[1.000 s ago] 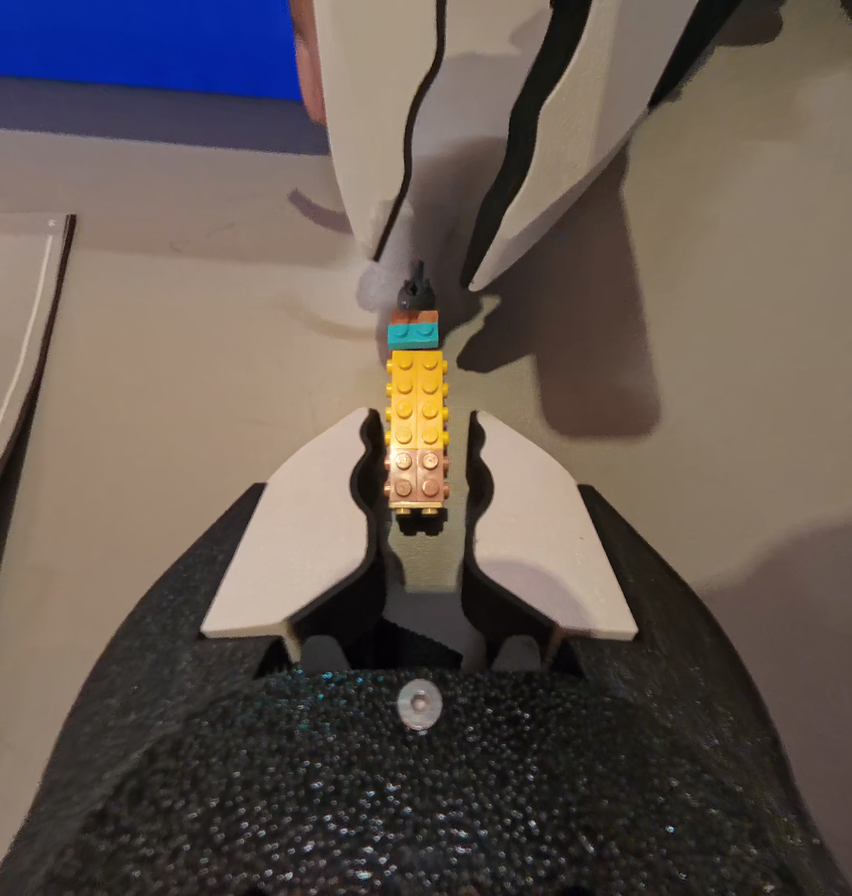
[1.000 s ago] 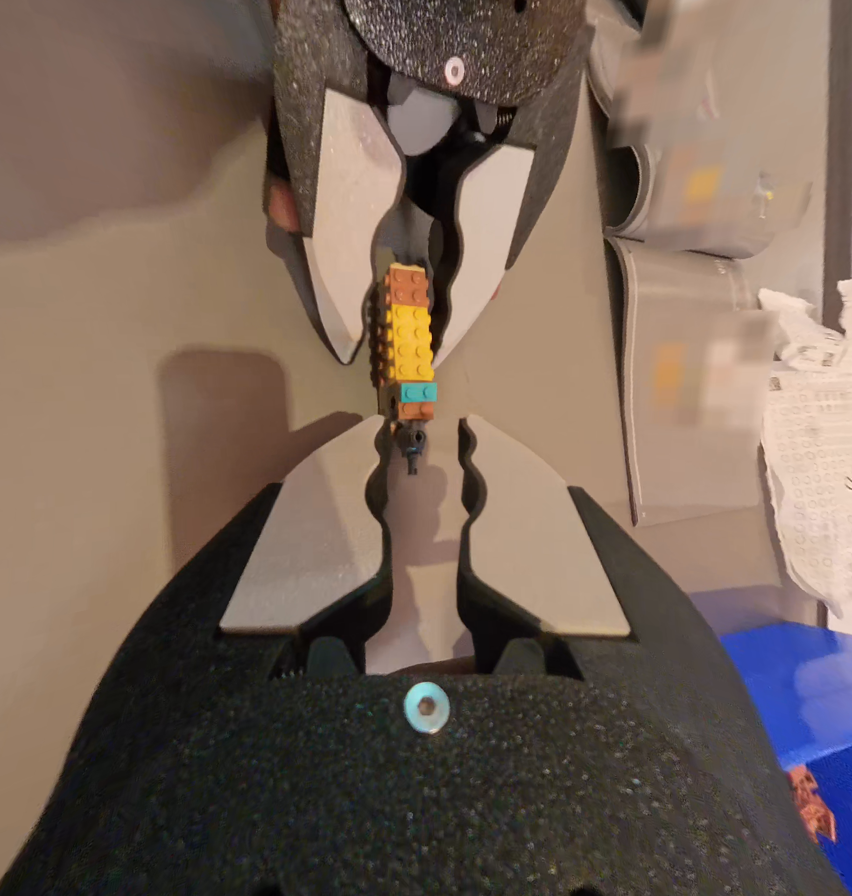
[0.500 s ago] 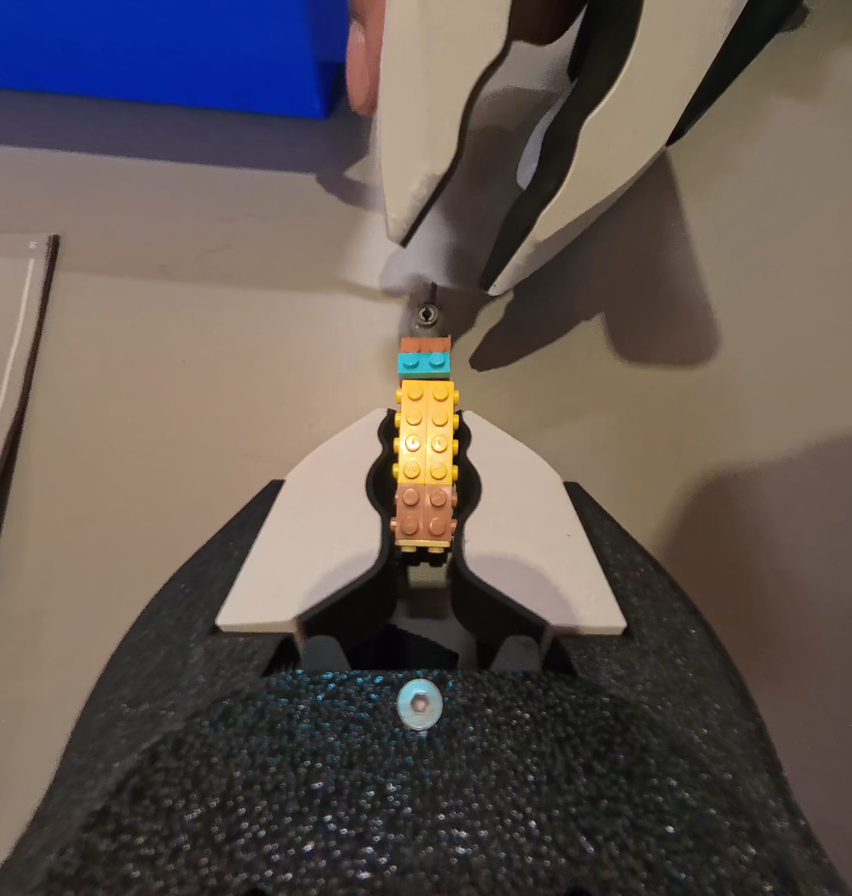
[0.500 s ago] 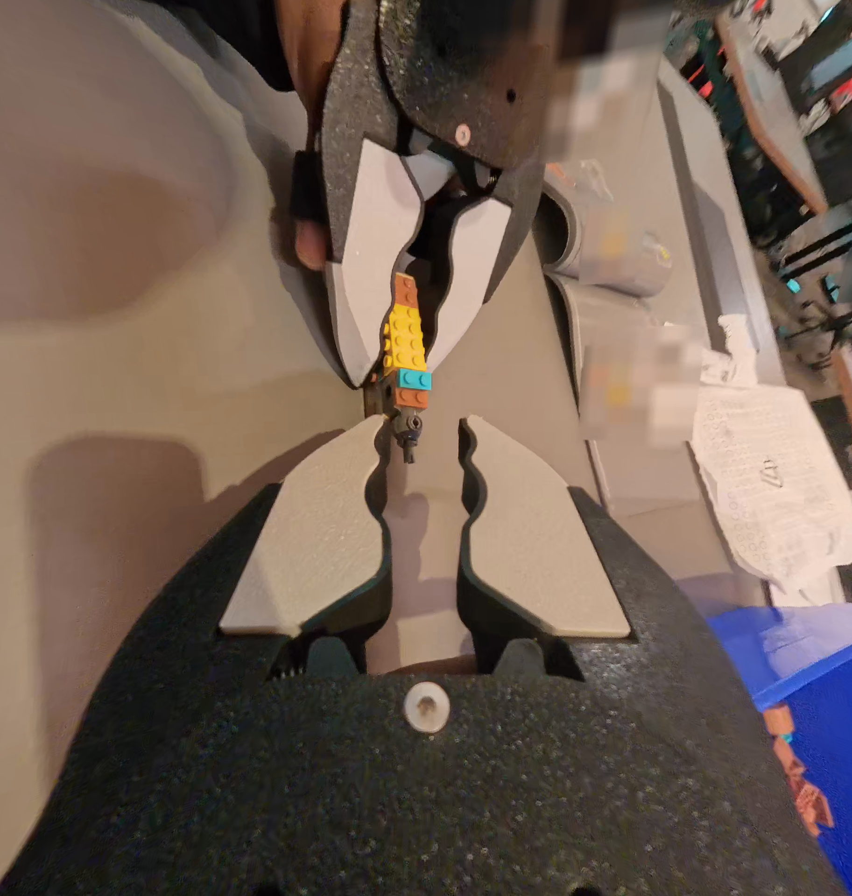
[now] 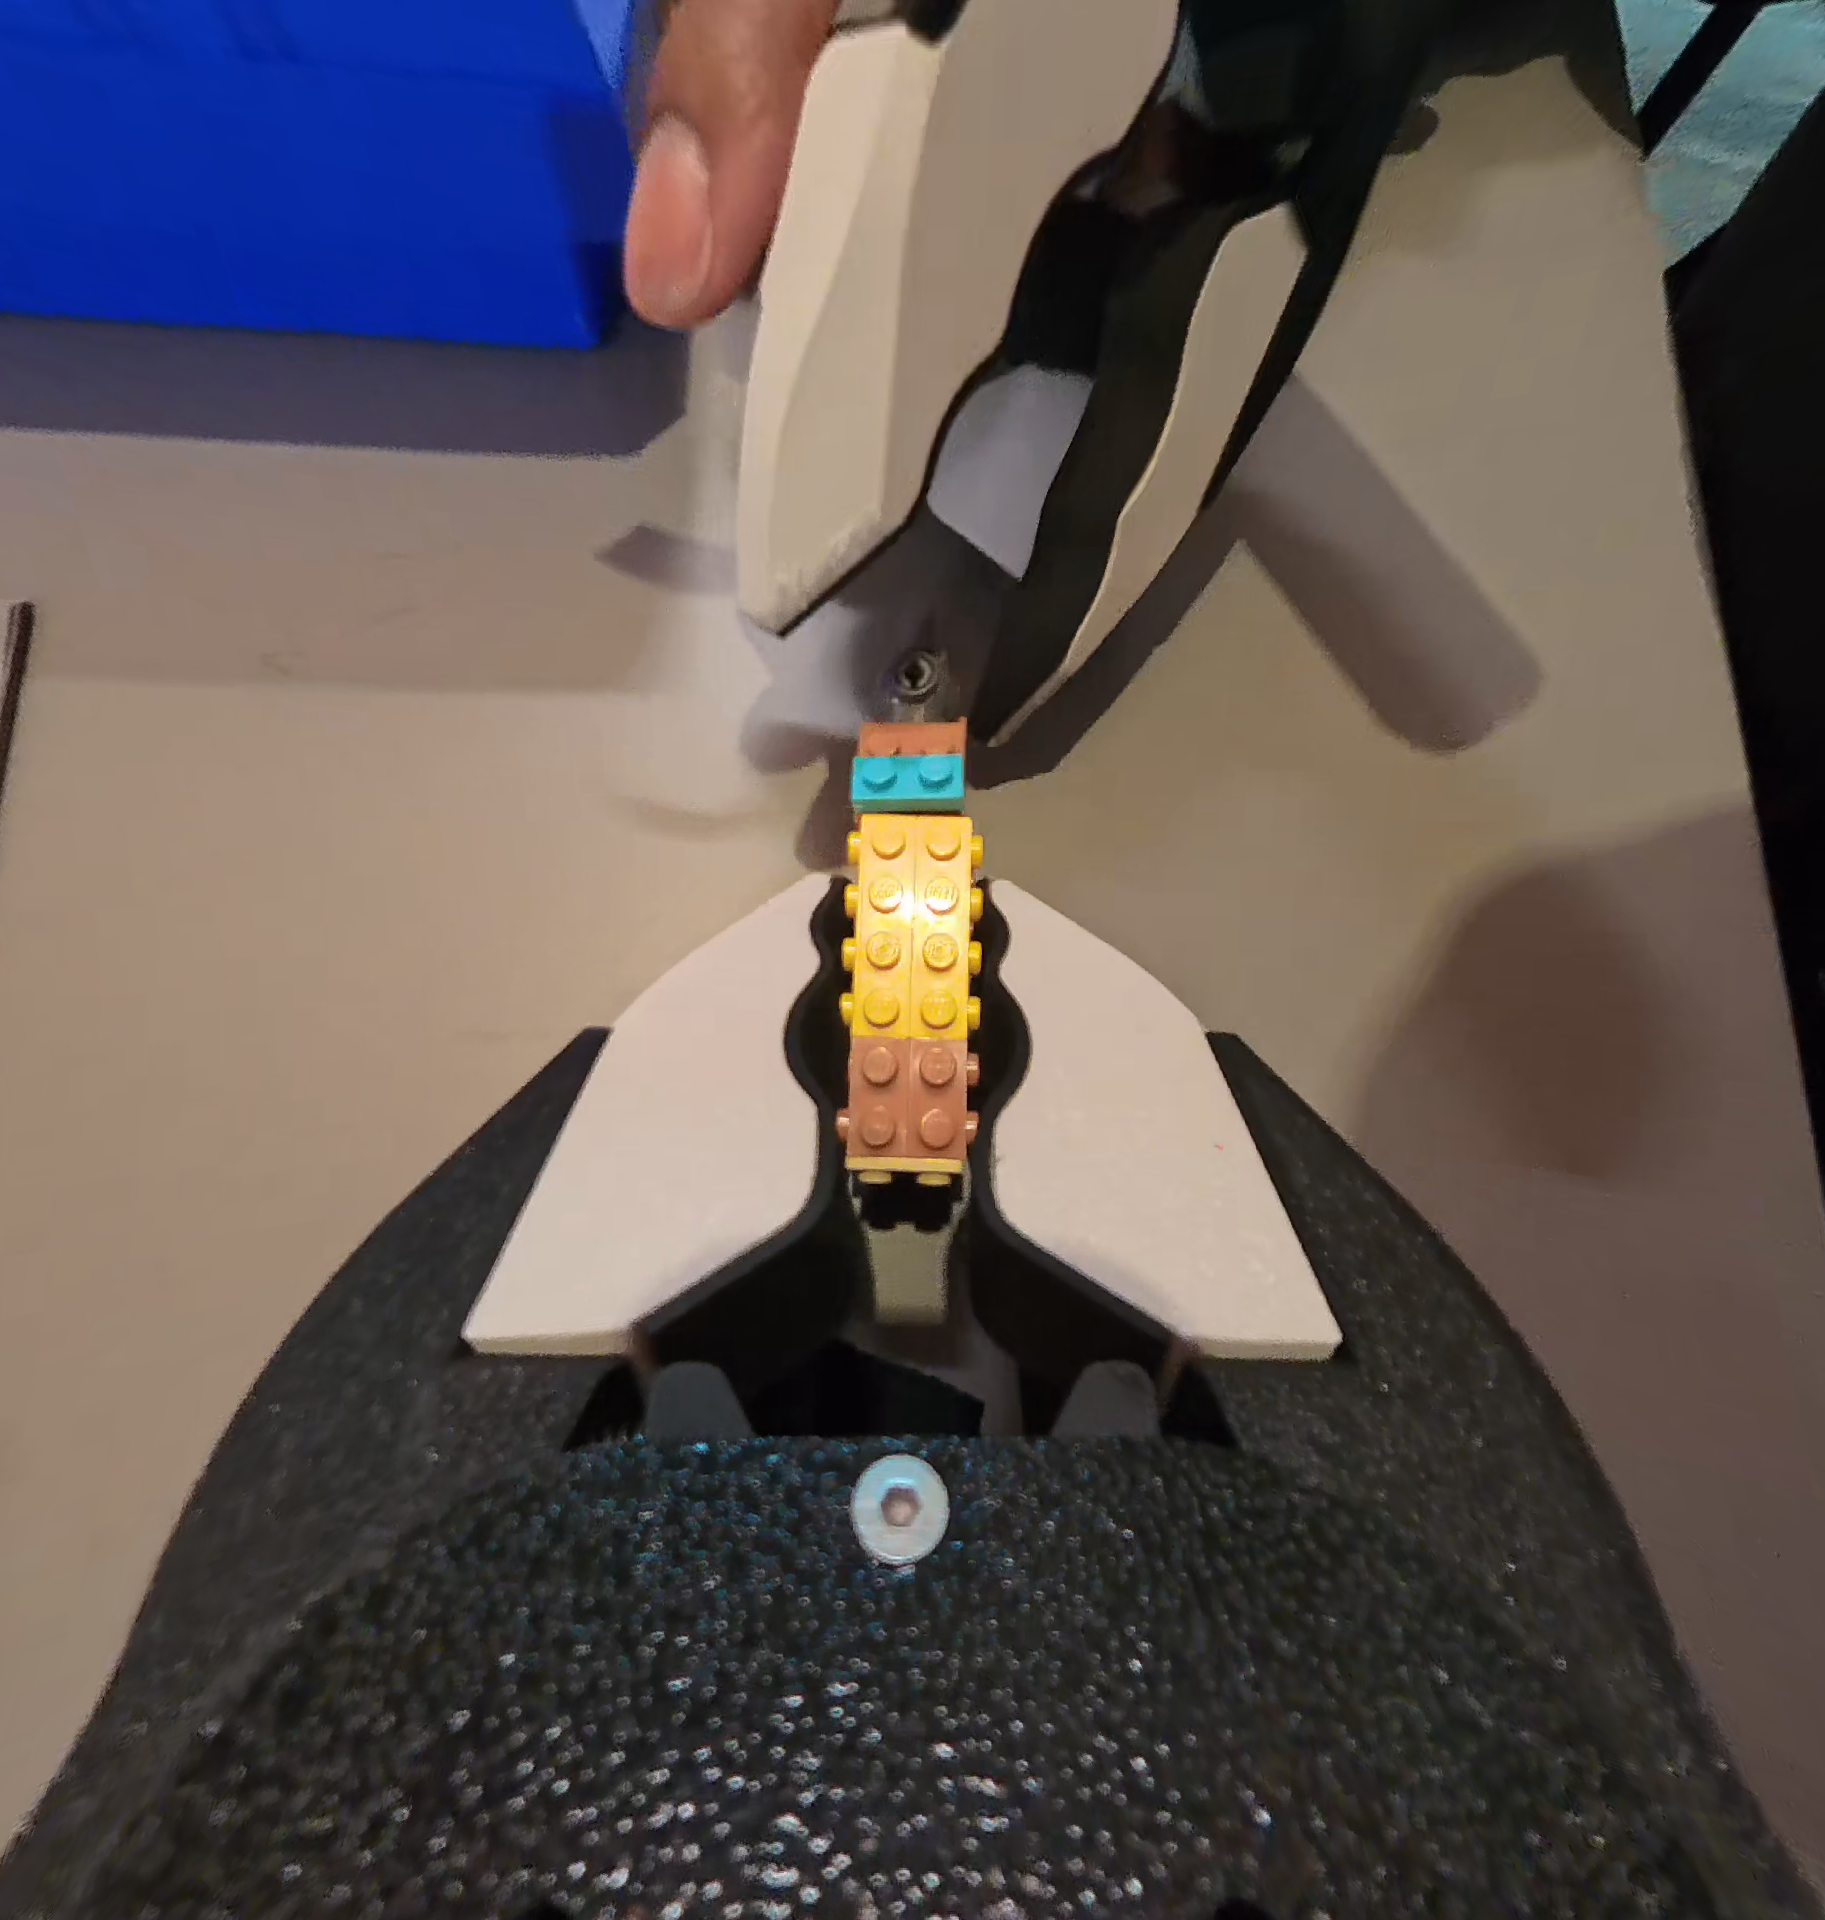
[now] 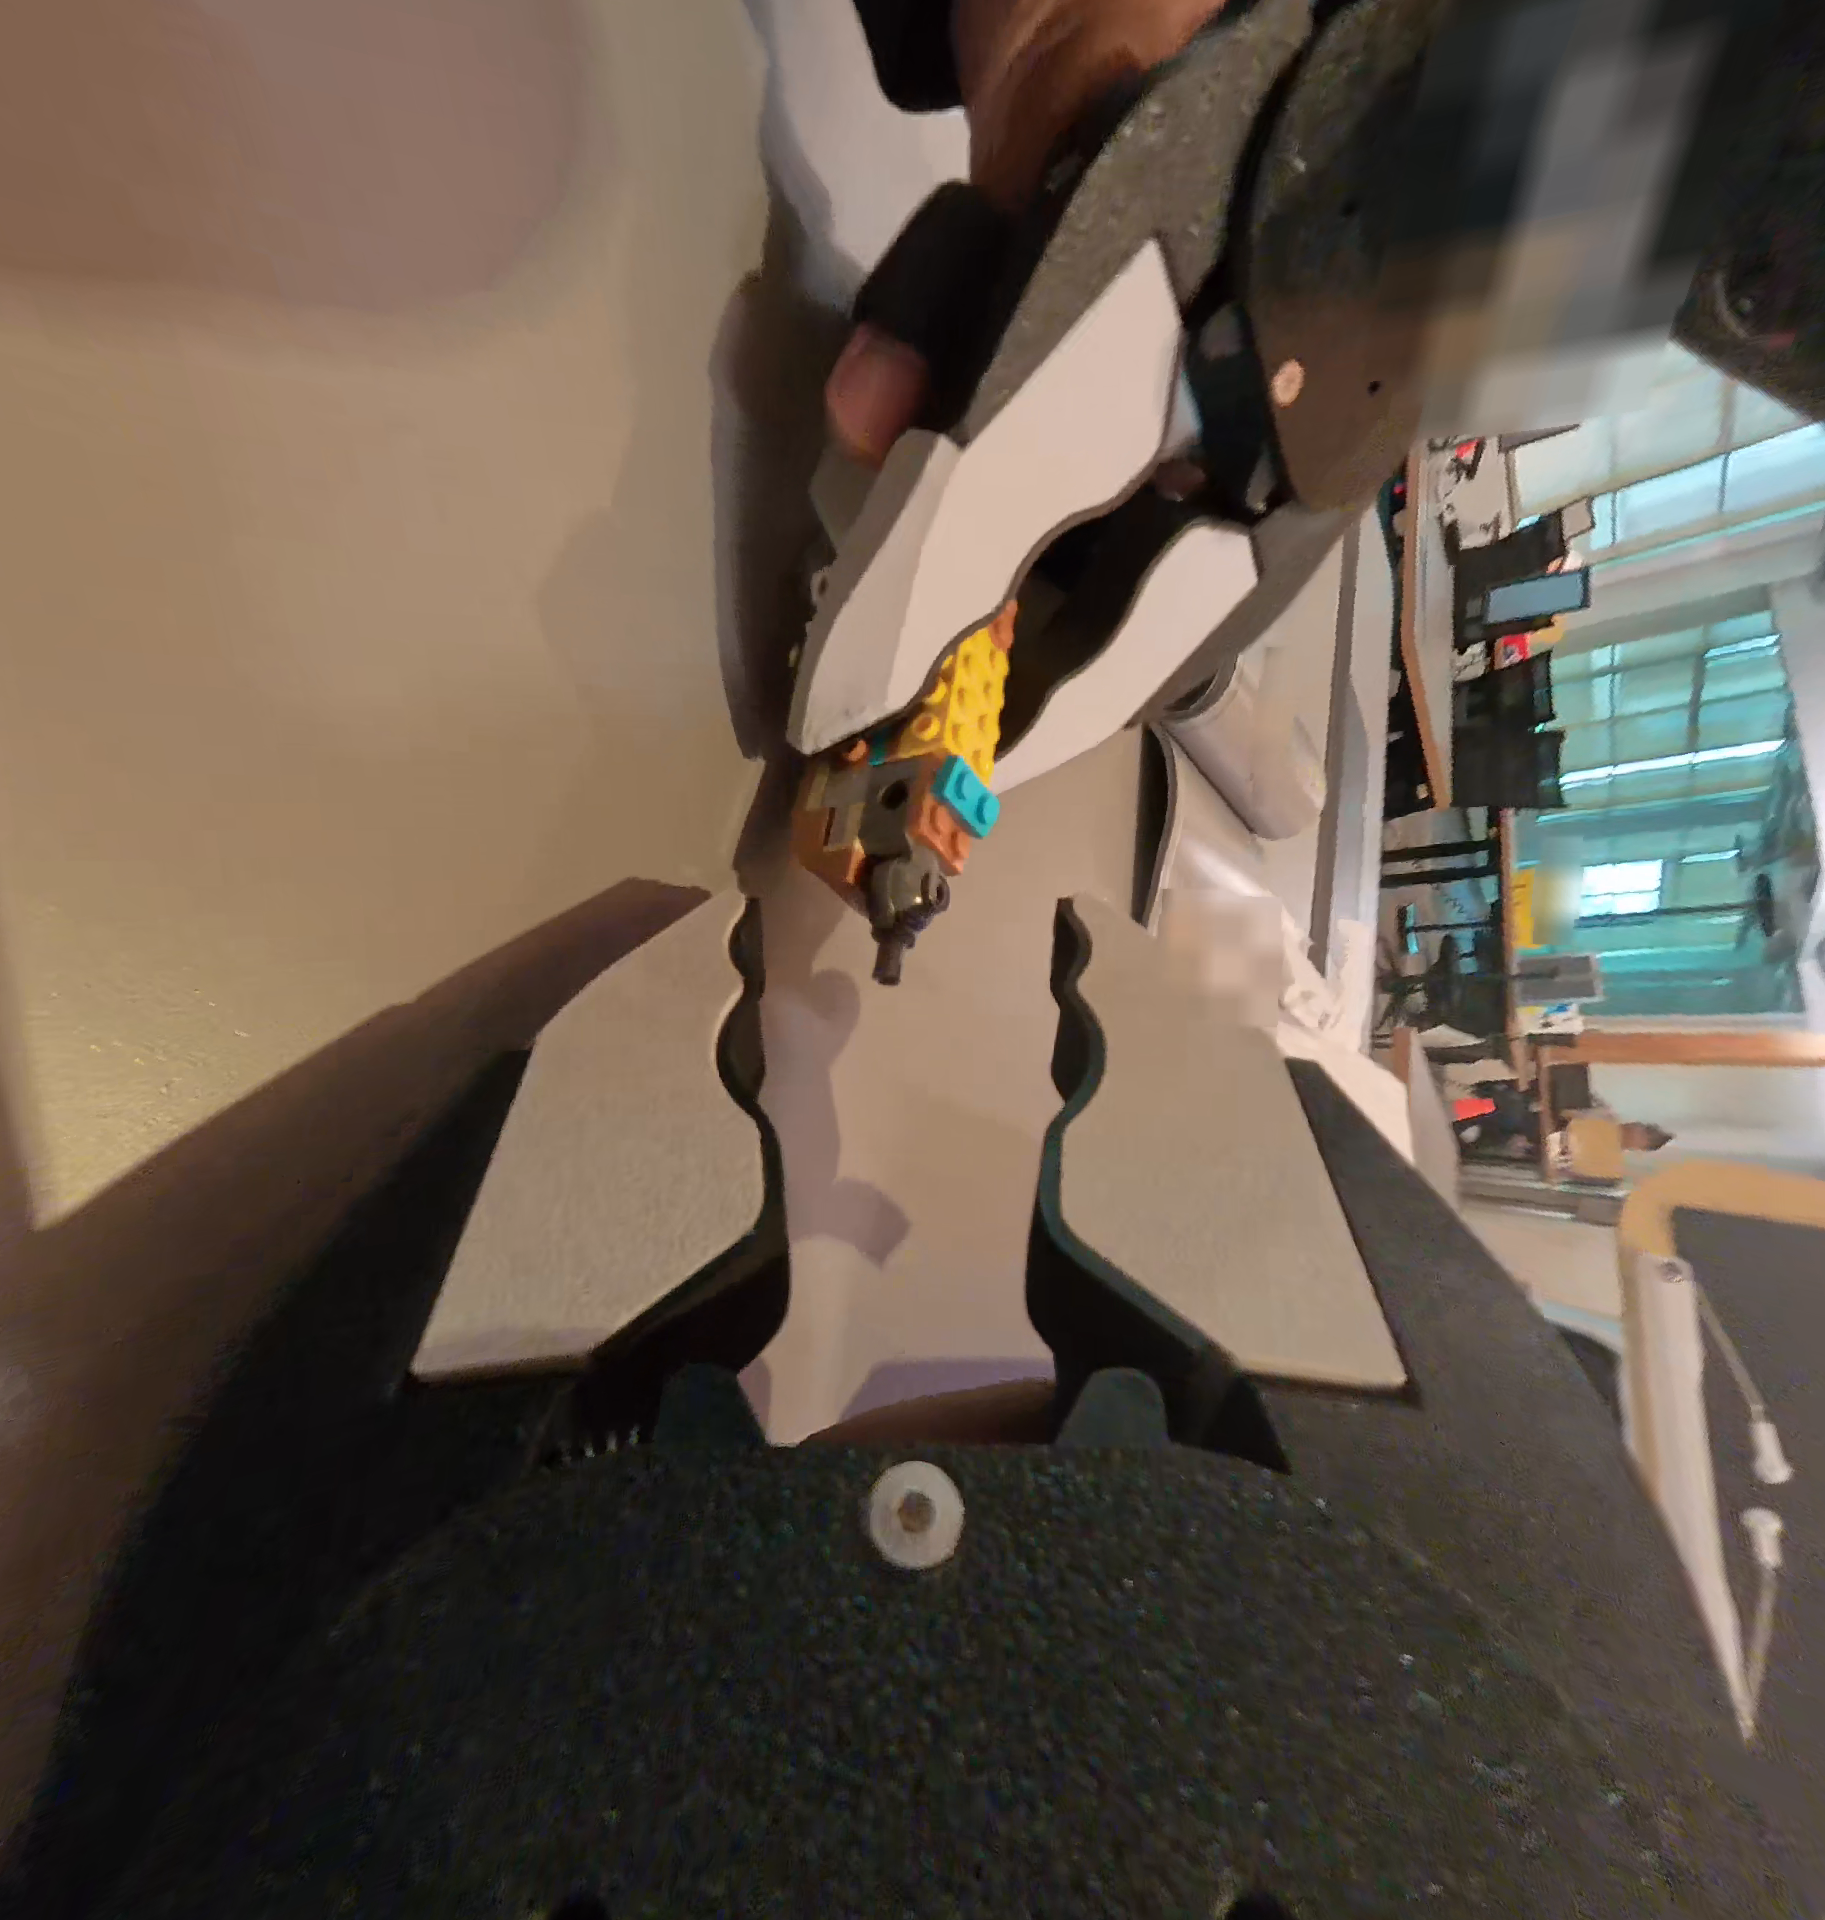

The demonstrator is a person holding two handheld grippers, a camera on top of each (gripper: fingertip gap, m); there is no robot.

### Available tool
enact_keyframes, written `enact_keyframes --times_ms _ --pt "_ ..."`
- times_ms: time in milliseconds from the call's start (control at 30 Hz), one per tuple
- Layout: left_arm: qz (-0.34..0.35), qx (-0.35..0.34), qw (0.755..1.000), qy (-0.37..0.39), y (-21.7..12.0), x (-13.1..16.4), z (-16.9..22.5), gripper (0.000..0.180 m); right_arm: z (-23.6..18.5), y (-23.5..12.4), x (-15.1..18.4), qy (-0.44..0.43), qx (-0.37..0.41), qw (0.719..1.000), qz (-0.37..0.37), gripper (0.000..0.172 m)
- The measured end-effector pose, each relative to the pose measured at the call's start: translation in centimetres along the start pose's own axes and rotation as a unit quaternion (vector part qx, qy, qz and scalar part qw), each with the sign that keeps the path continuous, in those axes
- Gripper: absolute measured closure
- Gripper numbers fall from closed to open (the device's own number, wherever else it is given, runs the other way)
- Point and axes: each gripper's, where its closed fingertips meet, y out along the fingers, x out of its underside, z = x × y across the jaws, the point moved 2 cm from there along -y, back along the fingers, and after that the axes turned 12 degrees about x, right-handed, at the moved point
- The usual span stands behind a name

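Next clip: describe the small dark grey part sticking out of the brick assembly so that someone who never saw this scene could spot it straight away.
Start at the left gripper, shut on the long yellow-and-brown toy brick assembly above the beige table. Follow the bricks past the teal plate to the far end. There the dark grey round-headed peg juts out, the only unstudded piece.

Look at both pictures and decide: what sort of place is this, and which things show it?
Probably a shared office or lab workspace. A plain tabletop holds a blue bin, and beyond it stand desks and large windows. The left gripper holds a brick model.
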Motion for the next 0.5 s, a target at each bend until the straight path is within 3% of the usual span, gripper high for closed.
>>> enact_keyframes --times_ms 200,500 --pt "0.023 0.046 0.999 0.002 0.1 -0.7 1.3 0.159 0.1 0.0 -1.4 -0.049 0.031 0.998 0.035 0.119" --pt "0.063 0.106 0.992 -0.019 -0.4 -1.3 2.5 0.159 -0.1 -0.1 -2.9 -0.052 0.038 0.994 0.084 0.123"
